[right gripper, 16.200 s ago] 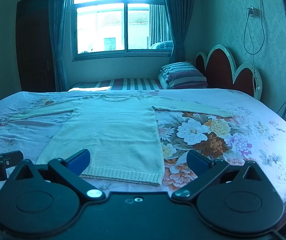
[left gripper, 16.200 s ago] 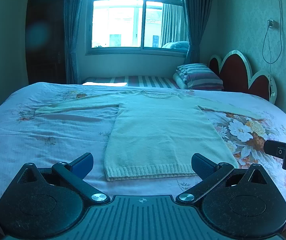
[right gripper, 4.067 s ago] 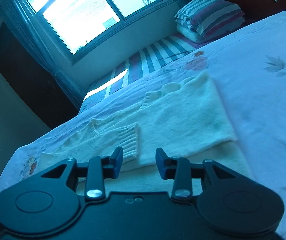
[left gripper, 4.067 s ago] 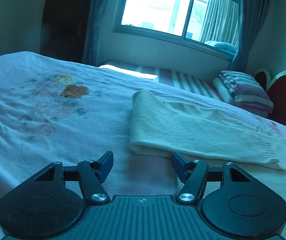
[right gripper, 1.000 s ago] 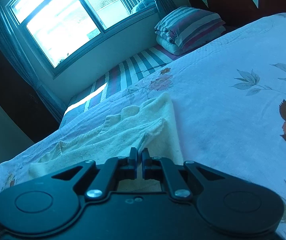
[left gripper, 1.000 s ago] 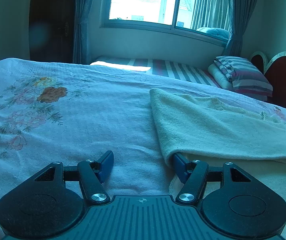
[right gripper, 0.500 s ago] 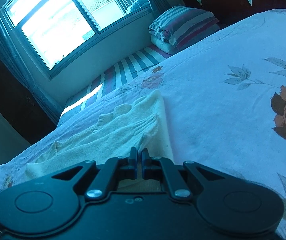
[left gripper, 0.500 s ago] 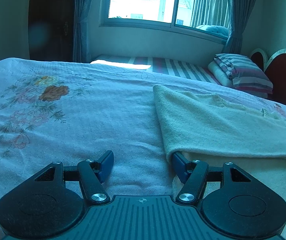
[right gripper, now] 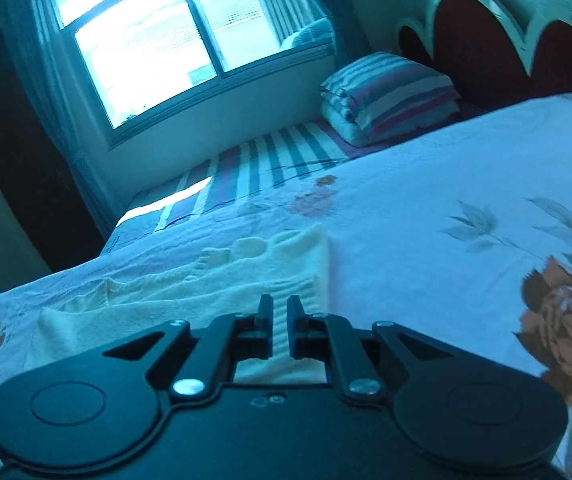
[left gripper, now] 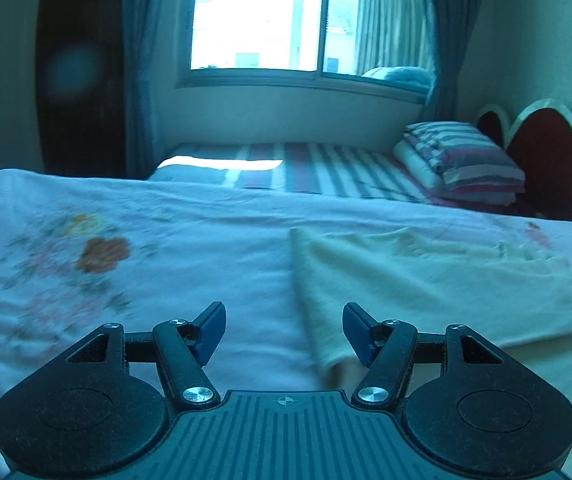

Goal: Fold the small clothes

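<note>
A cream knit sweater (left gripper: 425, 284) lies folded in a long band on the floral bed sheet (left gripper: 166, 248). It also shows in the right wrist view (right gripper: 206, 292). My left gripper (left gripper: 284, 330) is open and empty, low over the sheet, with its right finger beside the sweater's near left corner. My right gripper (right gripper: 280, 326) stands just above the sweater's ribbed edge, its jaws parted by a narrow gap with nothing between them.
A striped folded quilt (left gripper: 461, 160) lies at the far right by the red headboard (left gripper: 541, 140). A striped mattress strip (left gripper: 305, 168) runs under the window (left gripper: 286, 20). The sheet right of the sweater (right gripper: 465, 220) is bare fabric with flower prints.
The right gripper has opened slightly and let go of the sweater edge. The folded layer now lies flat. The left gripper has pulled back from the sweater's corner.
</note>
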